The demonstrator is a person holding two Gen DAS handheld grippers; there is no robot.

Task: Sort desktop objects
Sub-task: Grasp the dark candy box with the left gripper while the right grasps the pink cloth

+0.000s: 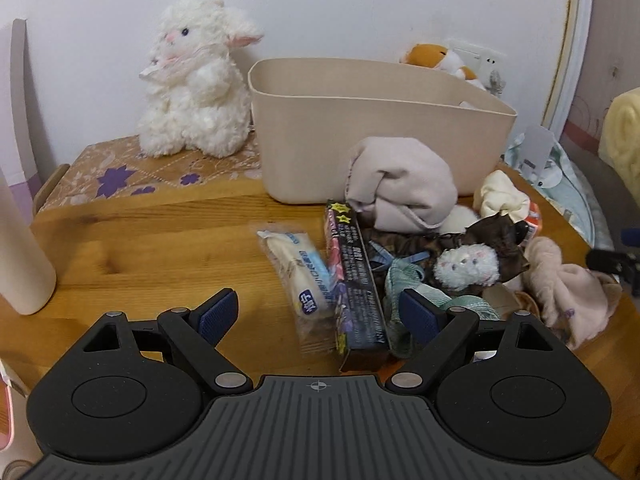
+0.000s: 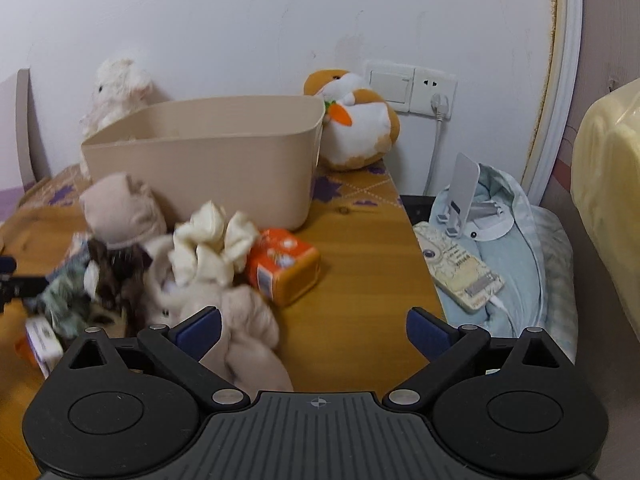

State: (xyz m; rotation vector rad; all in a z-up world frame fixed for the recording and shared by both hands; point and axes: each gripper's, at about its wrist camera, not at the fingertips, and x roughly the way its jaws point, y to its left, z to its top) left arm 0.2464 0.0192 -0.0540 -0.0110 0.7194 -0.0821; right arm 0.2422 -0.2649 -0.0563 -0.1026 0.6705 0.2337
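A beige plastic bin [image 1: 360, 136] [image 2: 208, 152] stands at the back of the wooden table. In front of it lies a heap: a pinkish cloth bundle [image 1: 400, 184], a dark flat box [image 1: 356, 280], a wrapped snack packet [image 1: 300, 276], a small white plush [image 1: 468, 266] on brown cloth, and a green scrunchie [image 1: 416, 292]. My left gripper [image 1: 320, 312] is open above the snack packet and dark box, gripping nothing. My right gripper [image 2: 314, 332] is open, with a pale pink cloth [image 2: 248, 340] by its left finger. An orange tissue pack [image 2: 284, 264] and a cream cloth [image 2: 212, 244] lie ahead.
A white plush lamb [image 1: 196, 80] sits left of the bin and an orange-white plush [image 2: 356, 120] right of it. A cream bottle [image 1: 20, 248] stands at the left. Beyond the table's right edge lie a phone [image 2: 460, 272], a white stand [image 2: 468, 196] and bedding.
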